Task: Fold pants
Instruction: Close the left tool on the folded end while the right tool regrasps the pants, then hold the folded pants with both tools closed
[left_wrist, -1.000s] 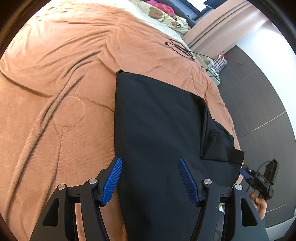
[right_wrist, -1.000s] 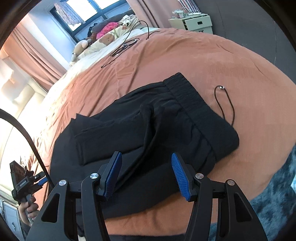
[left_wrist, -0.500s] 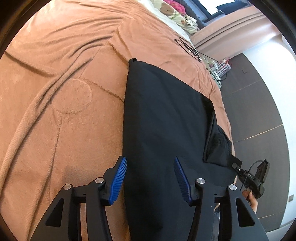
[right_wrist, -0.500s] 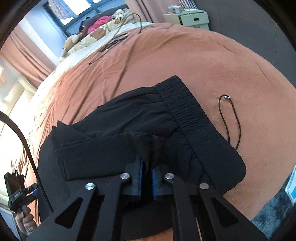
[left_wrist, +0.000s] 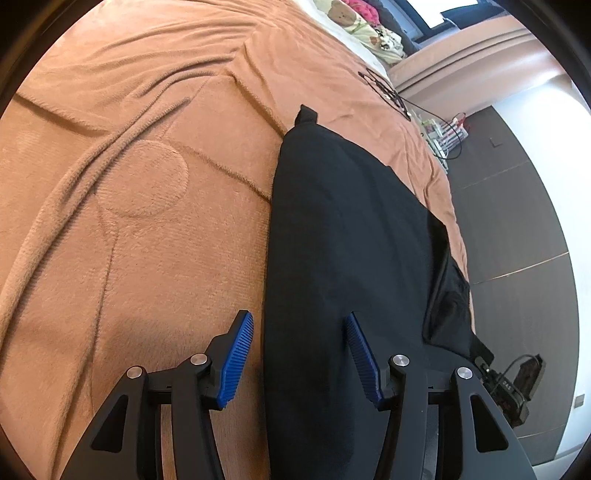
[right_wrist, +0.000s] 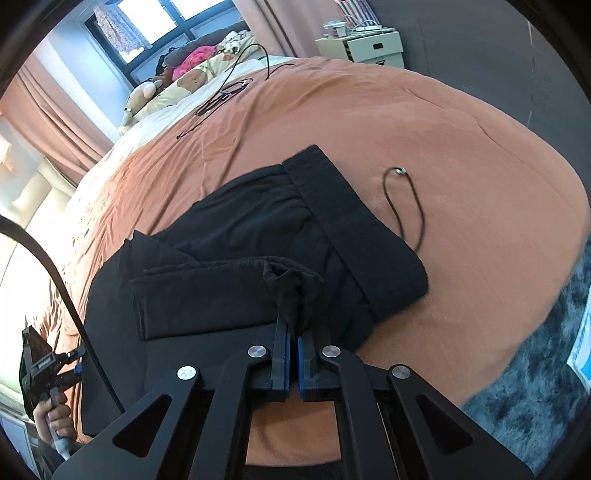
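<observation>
A bed carries everything, covered by a rust-orange blanket (right_wrist: 461, 155) with soft creases and a stitched circle (left_wrist: 142, 179). Black pants (right_wrist: 258, 236) lie on it, partly folded, their drawstring (right_wrist: 404, 201) looped on the blanket beside the waistband. Farther up lie a tangle of thin black cables (right_wrist: 225, 92) and a patterned pillow (right_wrist: 184, 83) with soft toys.

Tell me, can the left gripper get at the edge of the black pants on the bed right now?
Probably yes: the left gripper is open, its fingers either side of the pants edge, nothing in between.
</observation>
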